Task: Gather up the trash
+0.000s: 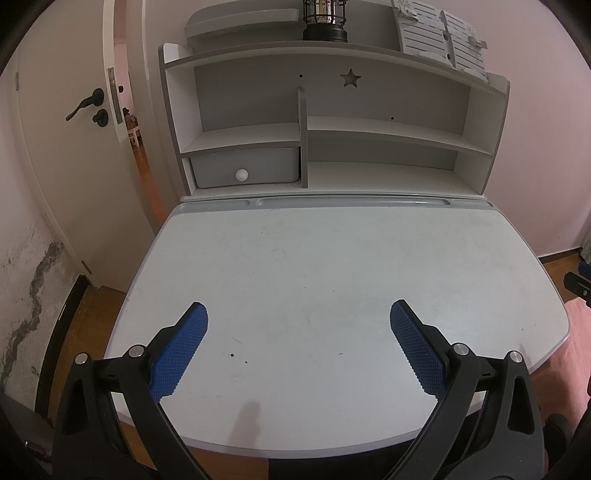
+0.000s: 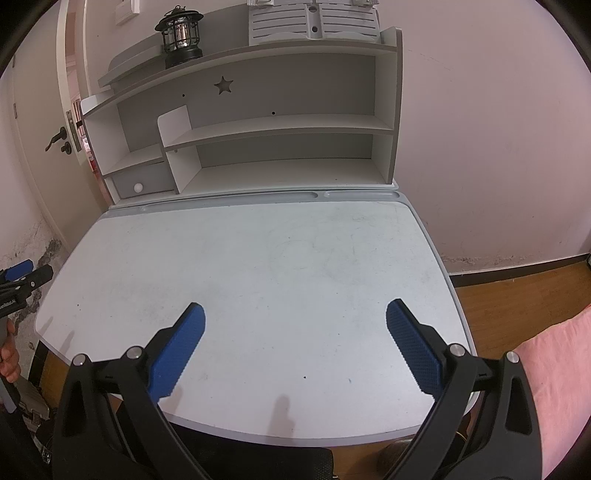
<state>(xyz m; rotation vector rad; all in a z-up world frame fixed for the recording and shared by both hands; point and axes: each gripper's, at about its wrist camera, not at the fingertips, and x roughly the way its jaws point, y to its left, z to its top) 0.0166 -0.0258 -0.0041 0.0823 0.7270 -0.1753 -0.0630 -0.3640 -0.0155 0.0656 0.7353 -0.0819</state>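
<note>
No trash shows on the white desk top [image 1: 314,266] in either view; only a few small dark specks [image 1: 232,355] lie near its front edge. My left gripper [image 1: 298,314] hovers over the front of the desk, open, with nothing between its blue pads [image 1: 177,354]. My right gripper [image 2: 295,314] is also open and holds nothing above the desk top [image 2: 258,266]. The left gripper's tip [image 2: 22,273] shows at the right wrist view's left edge, held by a hand [image 2: 9,360]. The right gripper's tip [image 1: 581,282] peeks in at the left wrist view's right edge.
A white shelf unit [image 1: 332,122] stands at the desk's back, with a small drawer [image 1: 245,171] and a black lantern [image 1: 325,18] on top. A door [image 1: 74,147] stands ajar at the left. A pink cushion [image 2: 554,376] lies at the right, above wooden floor [image 2: 517,299].
</note>
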